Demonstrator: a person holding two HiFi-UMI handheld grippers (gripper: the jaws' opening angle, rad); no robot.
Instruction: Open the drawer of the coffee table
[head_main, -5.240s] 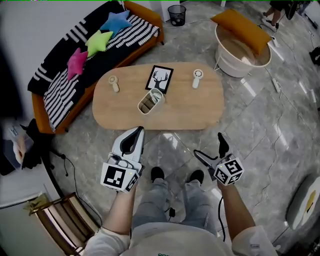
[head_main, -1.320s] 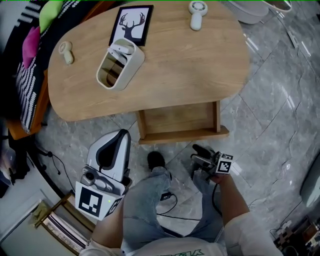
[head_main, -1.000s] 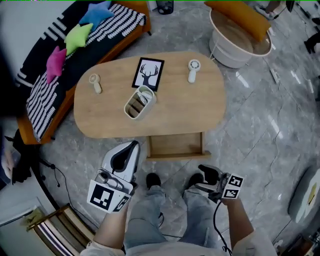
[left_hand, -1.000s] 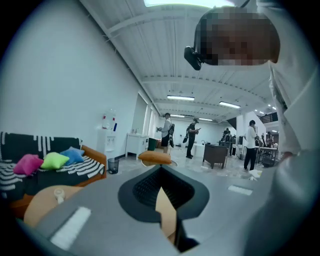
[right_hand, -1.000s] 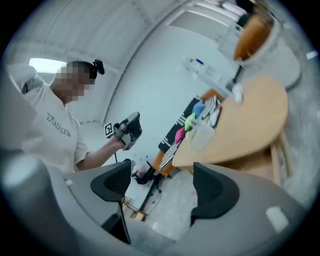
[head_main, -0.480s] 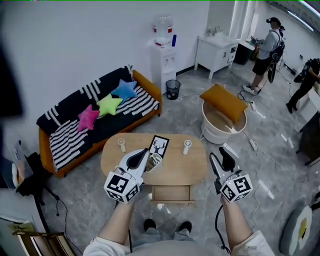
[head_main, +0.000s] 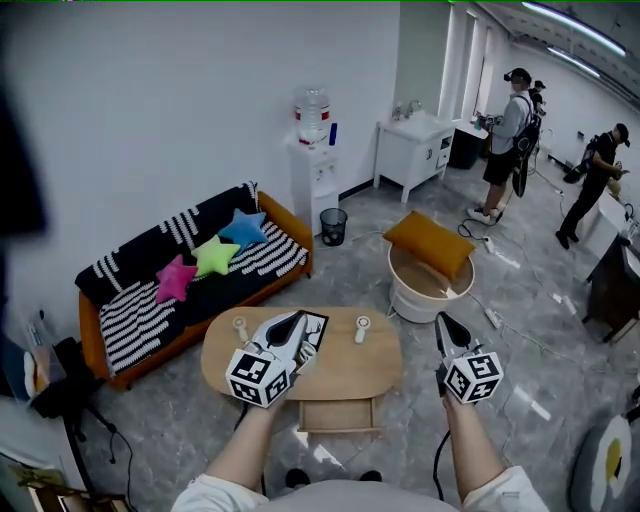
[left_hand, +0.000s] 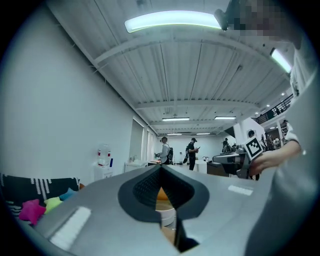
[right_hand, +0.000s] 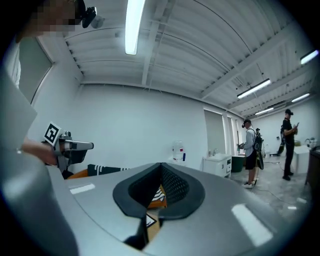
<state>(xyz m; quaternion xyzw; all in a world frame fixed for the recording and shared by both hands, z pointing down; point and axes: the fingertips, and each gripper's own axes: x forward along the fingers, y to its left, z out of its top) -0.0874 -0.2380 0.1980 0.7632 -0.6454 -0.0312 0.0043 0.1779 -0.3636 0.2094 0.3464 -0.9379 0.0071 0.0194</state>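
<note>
Drawer (head_main: 338, 411): one, out past table (head_main: 345, 362) near edge, open floor (head_main: 520, 420) around; left gripper (head_main: 298, 320) closed empty, right gripper (head_main: 441, 320) just closed, empty.

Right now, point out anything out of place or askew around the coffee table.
The drawer stands pulled out from the coffee table's near side. Beyond it, an orange cushion lies tilted across the white tub's rim. Nothing looks spilled or broken.

Bright, ceiling strip lts (left_hand: 170, 21), fisheye edges
</note>
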